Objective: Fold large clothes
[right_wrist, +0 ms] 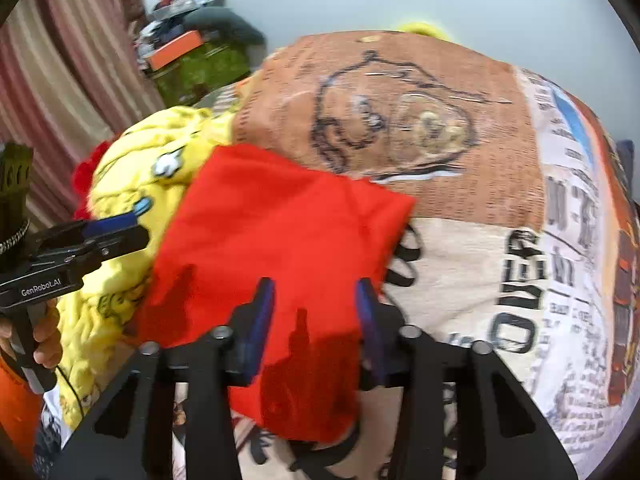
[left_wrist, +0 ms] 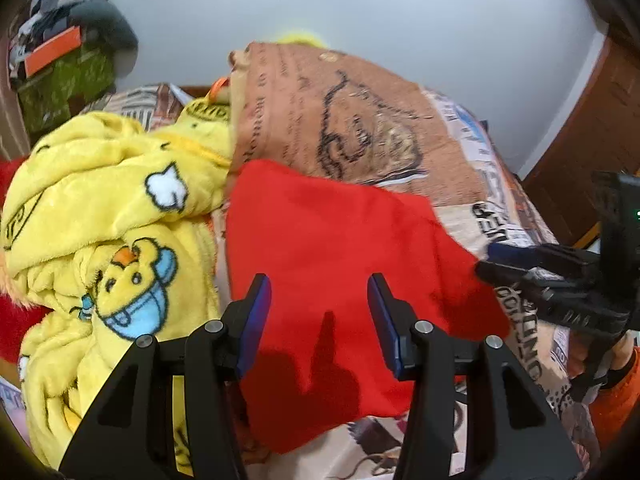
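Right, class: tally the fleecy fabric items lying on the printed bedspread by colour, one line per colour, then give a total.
Red: 1, the folded red garment
Yellow: 1, the crumpled yellow duck-print fleece
Total: 2
More red fabric shows behind the yellow; whether separate, cannot tell.

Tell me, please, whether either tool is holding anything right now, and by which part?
Nothing is held. Both the left tool and right tool hover open over the red garment, gripping no part.

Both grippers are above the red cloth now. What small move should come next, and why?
Probably lower the left gripper and right gripper onto the red cloth's near edge and close: both are open and hold nothing.
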A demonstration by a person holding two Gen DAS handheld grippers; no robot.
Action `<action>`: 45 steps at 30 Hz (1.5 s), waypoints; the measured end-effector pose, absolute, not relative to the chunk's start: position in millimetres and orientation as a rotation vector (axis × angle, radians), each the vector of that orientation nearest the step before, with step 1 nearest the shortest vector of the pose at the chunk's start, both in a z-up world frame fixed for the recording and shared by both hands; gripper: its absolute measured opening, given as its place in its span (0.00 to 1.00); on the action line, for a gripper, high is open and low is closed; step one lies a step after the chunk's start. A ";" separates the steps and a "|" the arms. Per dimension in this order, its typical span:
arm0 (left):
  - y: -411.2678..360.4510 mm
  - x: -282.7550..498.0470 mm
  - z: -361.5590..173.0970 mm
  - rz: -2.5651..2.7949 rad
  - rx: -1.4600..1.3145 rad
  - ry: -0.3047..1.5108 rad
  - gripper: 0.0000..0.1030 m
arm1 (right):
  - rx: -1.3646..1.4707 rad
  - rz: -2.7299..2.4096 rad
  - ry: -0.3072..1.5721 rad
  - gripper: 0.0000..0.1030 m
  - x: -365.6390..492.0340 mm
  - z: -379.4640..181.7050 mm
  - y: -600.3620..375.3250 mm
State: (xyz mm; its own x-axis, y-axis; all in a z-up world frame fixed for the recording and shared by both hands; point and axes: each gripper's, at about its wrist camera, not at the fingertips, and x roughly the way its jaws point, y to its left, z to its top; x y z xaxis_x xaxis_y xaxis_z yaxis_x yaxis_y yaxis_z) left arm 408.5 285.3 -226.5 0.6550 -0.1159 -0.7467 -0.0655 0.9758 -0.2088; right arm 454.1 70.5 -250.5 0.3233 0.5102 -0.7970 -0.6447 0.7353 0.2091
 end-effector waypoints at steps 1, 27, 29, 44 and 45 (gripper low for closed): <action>279.3 408.9 -227.0 -0.041 -0.222 0.854 0.47 | -0.167 0.784 0.987 0.42 452.6 -253.8 76.4; 281.4 358.2 -301.2 0.122 -0.069 1.083 0.47 | -0.485 0.700 1.048 0.53 416.3 -298.8 63.0; 278.6 352.8 -291.8 0.128 -0.062 1.075 0.47 | -0.477 0.700 1.032 0.53 410.8 -287.7 57.0; 209.6 252.2 -91.9 0.086 -0.072 0.643 0.47 | -0.192 0.760 0.672 0.53 322.0 -121.1 -0.1; 204.2 242.4 -80.6 0.080 -0.072 0.611 0.47 | -0.170 0.763 0.636 0.53 311.6 -107.4 -5.8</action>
State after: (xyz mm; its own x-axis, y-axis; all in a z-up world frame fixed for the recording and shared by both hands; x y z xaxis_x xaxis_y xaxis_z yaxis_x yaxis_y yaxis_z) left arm 242.4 204.2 -80.6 0.8159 0.0539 -0.5757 -0.0965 0.9944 -0.0437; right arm 311.6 -5.8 -107.4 0.5471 0.5909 -0.5929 -0.6901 0.7193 0.0802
